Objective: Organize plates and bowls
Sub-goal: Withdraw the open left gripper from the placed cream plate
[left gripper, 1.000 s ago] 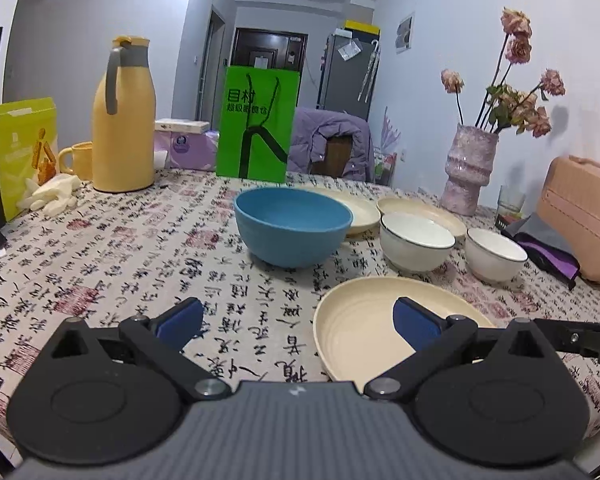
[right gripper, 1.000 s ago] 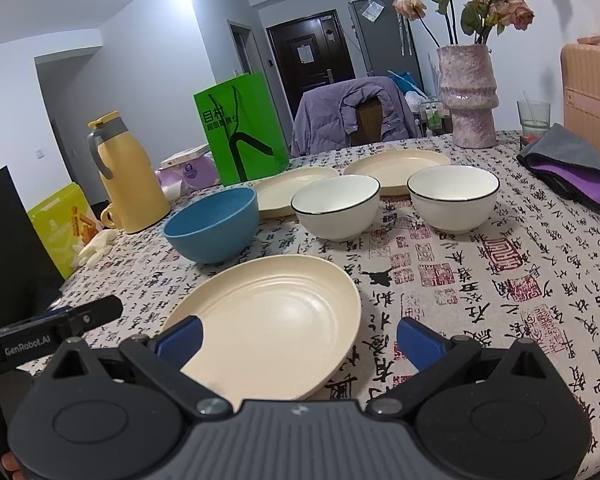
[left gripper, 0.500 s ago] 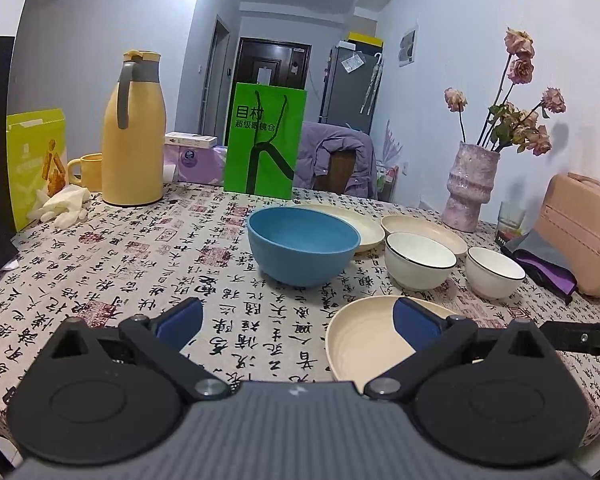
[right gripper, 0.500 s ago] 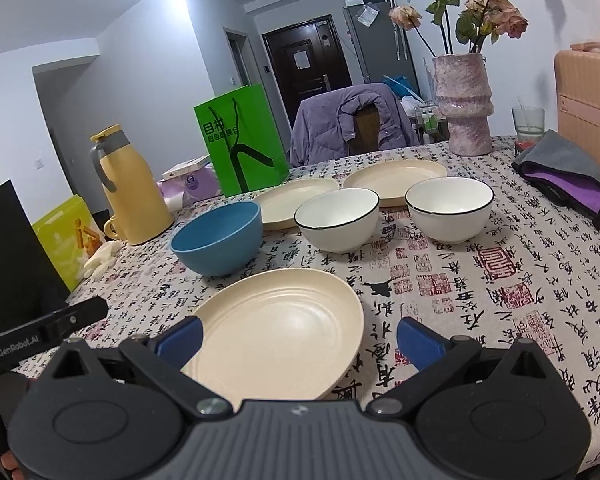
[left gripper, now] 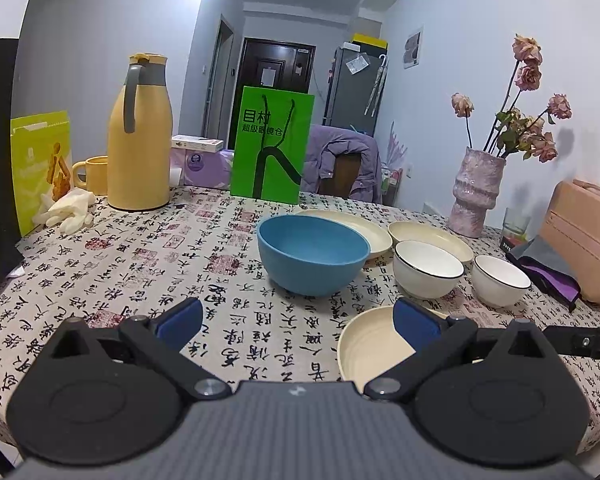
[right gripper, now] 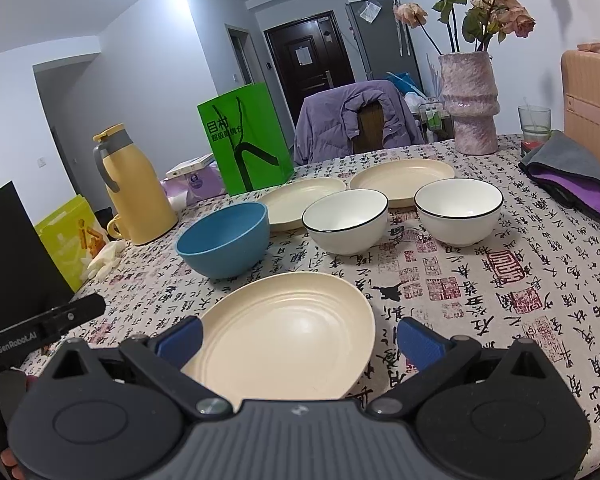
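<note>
White walls, dark door (left gripper: 275,76) down the hall (ceiling light on).

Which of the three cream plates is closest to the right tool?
The cream plate lying alone in front of the blue bowl, right before the open right tool. The other two plates sit behind the bowls.

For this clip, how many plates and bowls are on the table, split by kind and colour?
Cream plates: 3
White bowls with dark rims: 2
Blue bowl: 1
Total: 6
</note>
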